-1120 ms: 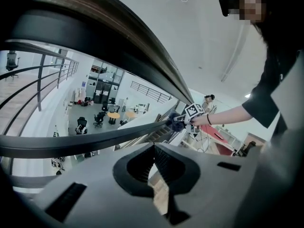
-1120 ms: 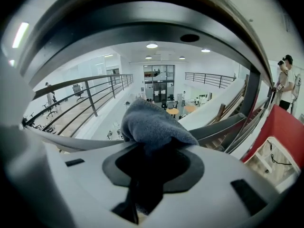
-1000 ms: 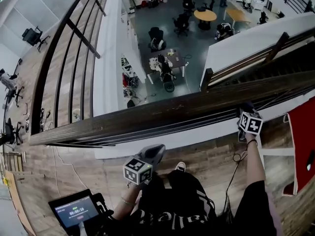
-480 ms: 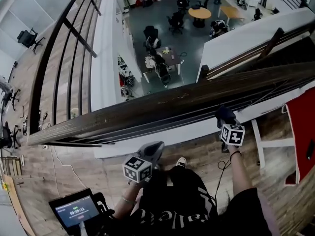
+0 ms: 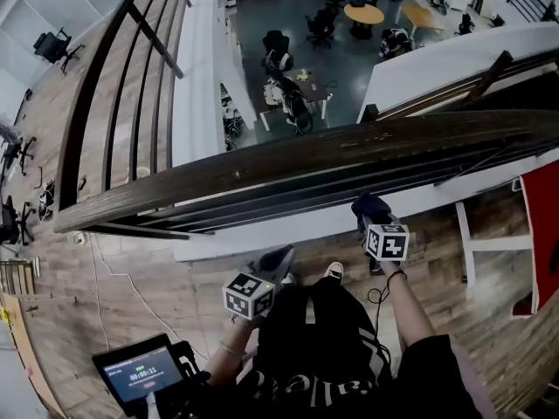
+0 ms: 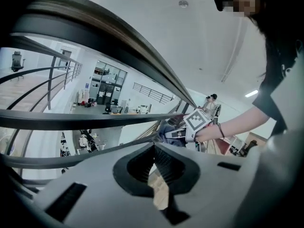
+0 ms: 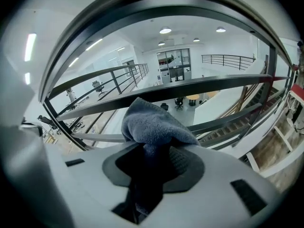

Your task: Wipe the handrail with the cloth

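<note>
The dark wooden handrail point(image 5: 288, 168) runs across the head view from lower left to upper right, with thin metal rails under it. My right gripper point(image 5: 367, 206) sits just below the handrail's near side, shut on a blue-grey cloth point(image 5: 370, 204). In the right gripper view the cloth point(image 7: 152, 125) bulges out of the jaws toward the rails. Lower down, near the person's legs, my left gripper point(image 5: 278, 258) is shut and holds nothing. The left gripper view looks up at the handrail point(image 6: 118, 37) from below and shows the right gripper point(image 6: 176, 133) with its cloth.
Beyond the rail is an open drop to a lower floor with desks and chairs point(image 5: 297, 94). A screen device point(image 5: 140, 374) stands at lower left. A red panel point(image 5: 543, 225) and a white frame point(image 5: 467, 243) are at right on the wooden floor.
My right gripper with the cloth has slid leftward along the handrail's near side and come a little lower. The left gripper has hardly moved.
</note>
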Available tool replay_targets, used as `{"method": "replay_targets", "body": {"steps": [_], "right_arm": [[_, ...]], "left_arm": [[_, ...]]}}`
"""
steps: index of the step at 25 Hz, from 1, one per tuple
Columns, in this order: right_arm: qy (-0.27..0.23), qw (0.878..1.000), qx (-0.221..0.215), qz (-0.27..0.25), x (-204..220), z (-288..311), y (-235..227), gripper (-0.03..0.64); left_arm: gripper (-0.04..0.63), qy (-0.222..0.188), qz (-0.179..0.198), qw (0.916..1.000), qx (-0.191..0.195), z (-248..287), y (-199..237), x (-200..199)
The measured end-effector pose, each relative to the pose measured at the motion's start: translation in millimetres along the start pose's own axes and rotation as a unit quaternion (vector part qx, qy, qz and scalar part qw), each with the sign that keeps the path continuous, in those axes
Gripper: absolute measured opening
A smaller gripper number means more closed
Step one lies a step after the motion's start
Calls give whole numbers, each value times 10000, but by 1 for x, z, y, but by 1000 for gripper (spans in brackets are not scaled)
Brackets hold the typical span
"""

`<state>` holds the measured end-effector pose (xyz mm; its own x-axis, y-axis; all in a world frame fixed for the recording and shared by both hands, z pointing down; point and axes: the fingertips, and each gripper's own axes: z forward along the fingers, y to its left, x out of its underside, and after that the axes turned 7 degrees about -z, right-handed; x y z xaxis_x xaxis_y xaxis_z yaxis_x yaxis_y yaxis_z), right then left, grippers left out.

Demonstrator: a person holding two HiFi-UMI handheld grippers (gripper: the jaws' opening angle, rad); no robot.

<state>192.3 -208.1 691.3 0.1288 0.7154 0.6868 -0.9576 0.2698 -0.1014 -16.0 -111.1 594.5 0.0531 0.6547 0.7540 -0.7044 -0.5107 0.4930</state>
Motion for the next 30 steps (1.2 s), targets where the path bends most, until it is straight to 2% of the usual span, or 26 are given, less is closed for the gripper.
{"method": "replay_targets", "body": {"steps": [4, 12, 21, 26, 30], "right_arm": [[139, 9994, -210, -243, 6, 19, 64, 103], [280, 9959, -552, -653, 9, 81, 183, 103], [356, 9845, -1315, -1105, -4, 154, 319, 103], [502, 9767, -1591, -1349, -4, 180, 364, 103], [580, 9749, -1456, -1583, -6, 193, 362, 103]], "left_arm": [[2, 87, -9, 9998, -202, -36, 29, 24], [2, 86, -144, 9996, -217, -83, 94, 68], [0, 33, -319, 9981, -521, -125, 159, 81], [2, -57, -525, 9959, -740, -152, 174, 82], [2, -49, -540, 9957, -749, -162, 175, 88]]}}
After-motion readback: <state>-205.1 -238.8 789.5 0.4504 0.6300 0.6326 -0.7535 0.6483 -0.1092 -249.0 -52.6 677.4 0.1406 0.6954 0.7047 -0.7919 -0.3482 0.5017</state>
